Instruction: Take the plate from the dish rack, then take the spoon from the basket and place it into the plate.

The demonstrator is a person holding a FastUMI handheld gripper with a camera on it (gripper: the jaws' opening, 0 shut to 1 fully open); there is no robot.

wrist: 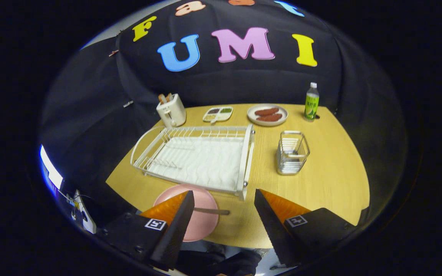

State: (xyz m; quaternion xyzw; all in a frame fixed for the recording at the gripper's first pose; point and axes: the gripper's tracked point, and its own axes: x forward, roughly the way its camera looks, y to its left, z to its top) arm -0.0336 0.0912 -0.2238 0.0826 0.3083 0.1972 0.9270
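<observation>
A pink plate (202, 222) lies flat on the wooden table (332, 184), in front of the white dish rack (198, 155) and partly behind my left finger. A spoon (212, 211) rests across the plate, its handle reaching past the plate's right rim. The rack holds nothing. The wire basket (292, 152) stands to the right of the rack, beyond my right finger. My gripper (224, 201) is open above the table's near edge, with nothing between its fingers; the spoon's handle end lies just below the gap.
At the back of the table stand a white toaster (171, 110), a small divided dish (218, 114), a plate of sausages (267, 114) and a green-labelled bottle (312, 101). Black cloth walls the booth behind.
</observation>
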